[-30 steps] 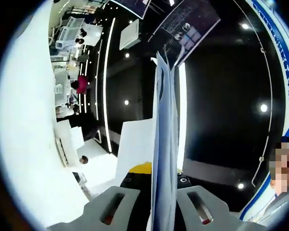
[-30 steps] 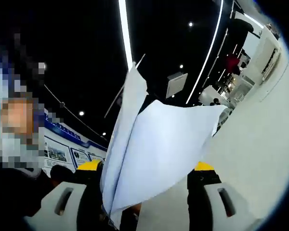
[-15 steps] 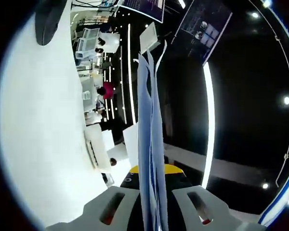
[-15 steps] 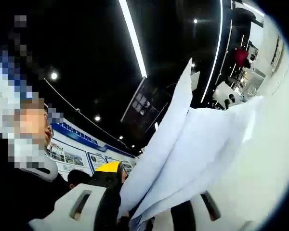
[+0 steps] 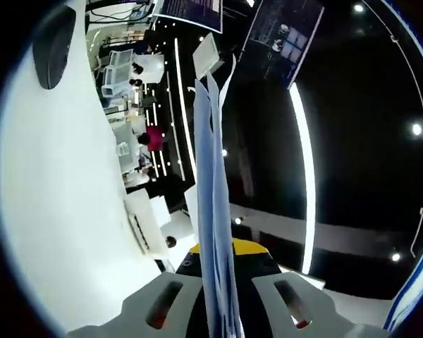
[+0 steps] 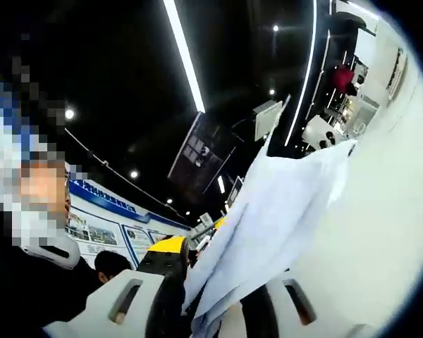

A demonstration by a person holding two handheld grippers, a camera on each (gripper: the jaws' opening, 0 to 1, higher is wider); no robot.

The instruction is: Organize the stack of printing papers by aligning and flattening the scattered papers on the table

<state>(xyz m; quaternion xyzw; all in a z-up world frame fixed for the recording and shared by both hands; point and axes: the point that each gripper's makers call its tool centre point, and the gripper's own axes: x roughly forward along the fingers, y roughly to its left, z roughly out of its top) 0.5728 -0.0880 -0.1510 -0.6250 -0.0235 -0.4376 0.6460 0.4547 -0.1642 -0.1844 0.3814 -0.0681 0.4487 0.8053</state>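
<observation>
Papers [image 5: 211, 211] standing on edge above the white table [image 5: 49, 211], left gripper [image 5: 222, 313] and right gripper [image 6: 218, 310] both pinching them, one dark round thing [image 5: 53, 42] on the table.

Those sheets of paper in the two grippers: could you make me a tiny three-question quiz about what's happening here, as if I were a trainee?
1. True or false: the left gripper is clamped on the papers.
2. In the left gripper view, the papers appear: A) edge-on, B) flat and face-on, C) rolled into a tube.
3. Fill in: in the right gripper view, the right gripper holds the papers, which fan out toward the upper ____.

Key: 1 true; 2 A; 3 right.
</observation>
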